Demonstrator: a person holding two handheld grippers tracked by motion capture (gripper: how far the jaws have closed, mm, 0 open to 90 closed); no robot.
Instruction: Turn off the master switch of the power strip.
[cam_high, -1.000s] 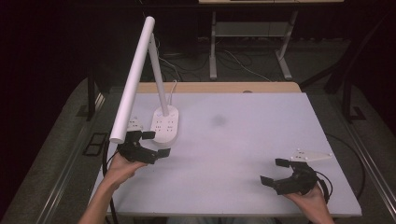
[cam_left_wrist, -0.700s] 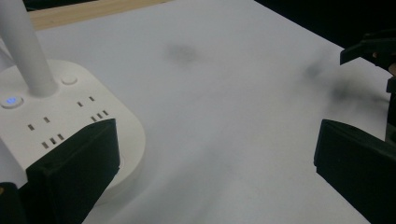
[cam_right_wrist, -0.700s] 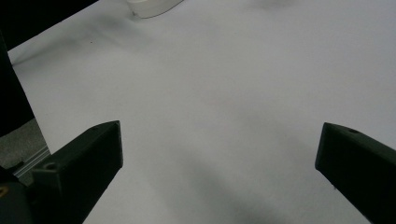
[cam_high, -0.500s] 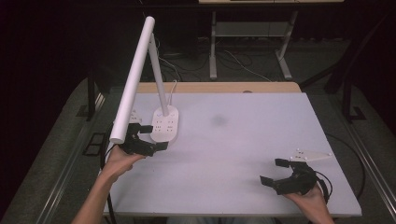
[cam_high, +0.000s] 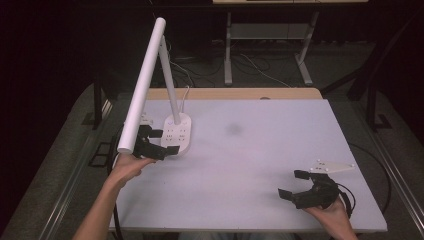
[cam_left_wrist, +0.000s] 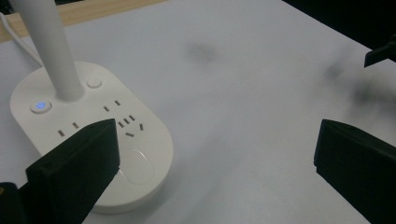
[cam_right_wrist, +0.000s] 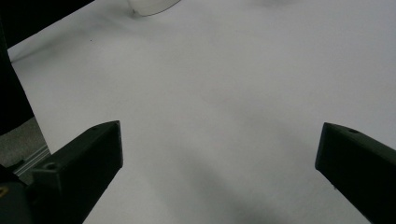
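Left gripper (cam_high: 162, 142), jaws spread wide, partly hides the lamp base (cam_left_wrist: 88, 126); right gripper (cam_high: 300, 185) gapes too.

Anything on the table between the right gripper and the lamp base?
No. In the high view, only bare white table lies between the right gripper and the lamp base.

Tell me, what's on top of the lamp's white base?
On the lamp base stand the white pole, a glowing blue button, a round white button and socket slots. The left claw covers its near edge.
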